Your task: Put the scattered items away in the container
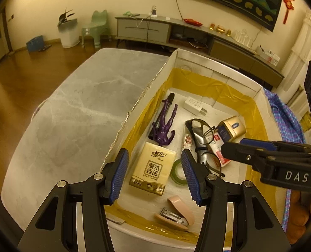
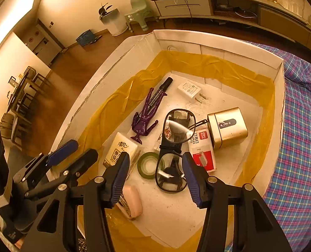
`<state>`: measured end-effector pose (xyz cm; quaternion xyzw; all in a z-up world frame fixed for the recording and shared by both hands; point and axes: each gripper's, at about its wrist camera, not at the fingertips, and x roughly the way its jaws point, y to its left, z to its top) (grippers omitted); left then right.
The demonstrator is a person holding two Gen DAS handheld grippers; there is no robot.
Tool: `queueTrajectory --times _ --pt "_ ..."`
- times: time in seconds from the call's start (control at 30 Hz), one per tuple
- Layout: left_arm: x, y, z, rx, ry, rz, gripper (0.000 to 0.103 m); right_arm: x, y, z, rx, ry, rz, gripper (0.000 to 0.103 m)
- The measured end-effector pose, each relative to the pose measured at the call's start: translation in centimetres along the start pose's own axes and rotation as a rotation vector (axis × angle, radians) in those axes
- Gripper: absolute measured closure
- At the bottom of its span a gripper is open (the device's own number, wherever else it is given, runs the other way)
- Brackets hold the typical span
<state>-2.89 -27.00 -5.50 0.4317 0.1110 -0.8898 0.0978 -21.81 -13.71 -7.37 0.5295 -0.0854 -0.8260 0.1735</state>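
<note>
While the left wrist view looks down past its own spread, empty left claw, the white container sits ahead and to its right on the grey tabletop, already holding what looks like every item: a tissue pack lies directly between the pads, a green tape roll just beside the right pad, a pink stapler below it, a purple figure and a charger farther ahead. The bare tabletop to the left shows nothing scattered. From the right wrist view, the right claw also hangs spread and empty above the container, with black glasses lying just ahead between its pads, their long axis running away from the claw; a gold tin and red staple box sit ahead to the right. The left claw shows to its left by the container wall. Judging from this, the tidying looks nearly or fully done; if the glasses need shifting, the right claw is nearer.
</note>
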Motion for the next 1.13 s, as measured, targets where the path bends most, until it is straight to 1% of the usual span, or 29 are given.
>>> queueTrajectory --times 0.17,0.23,0.3,0.4,0.6,0.63,0.67,0.7,0.83,1.0,1.07,1.13 --pt "-1.3 -0.5 0.1 0.014 -0.026 0.009 0.047 -0.7 0.8 -0.7 -0.059 -0.002 -0.013 0.043" --pt "-2.0 -0.7 0.2 0.018 -0.046 0.015 0.048 -1.2 1.3 -1.1 -0.098 -0.006 -0.027 0.039" --pt "-2.9 -0.8 0.2 0.019 -0.07 0.018 0.047 -1.9 1.8 -1.7 -0.144 -0.015 -0.049 0.036" --pt "-4.1 -1.0 0.2 0.025 -0.095 0.016 0.047 -2.9 2.5 -2.6 -0.21 -0.026 -0.081 0.035" --pt "-6.6 -1.5 0.0 0.023 -0.158 -0.008 0.047 -5.4 3.9 -4.9 -0.362 -0.065 -0.18 0.032" --pt "-7.1 -1.6 -0.1 0.019 -0.174 -0.014 0.044 -5.8 4.2 -5.4 -0.389 -0.073 -0.197 0.032" --pt "-7.4 -1.6 -0.1 0.013 -0.186 -0.016 0.039 -6.2 4.4 -5.8 -0.411 -0.078 -0.209 0.031" --pt "-7.9 -1.7 -0.2 0.004 -0.198 -0.021 0.036 -6.5 4.6 -6.1 -0.429 -0.084 -0.219 0.03" --pt "-9.3 -1.8 -0.5 -0.022 -0.246 -0.043 0.035 -7.7 5.3 -7.5 -0.476 -0.102 -0.242 0.029" --pt "-11.0 -1.8 -0.9 -0.025 -0.299 -0.019 0.035 -8.7 6.4 -9.1 -0.512 -0.109 -0.254 0.029" --pt "-11.3 -1.8 -1.0 -0.026 -0.299 -0.031 0.035 -8.9 6.8 -9.7 -0.525 -0.109 -0.257 0.029" --pt "-11.2 -1.6 -1.2 -0.033 -0.278 -0.041 0.035 -9.1 7.2 -10.2 -0.534 -0.11 -0.261 0.029"
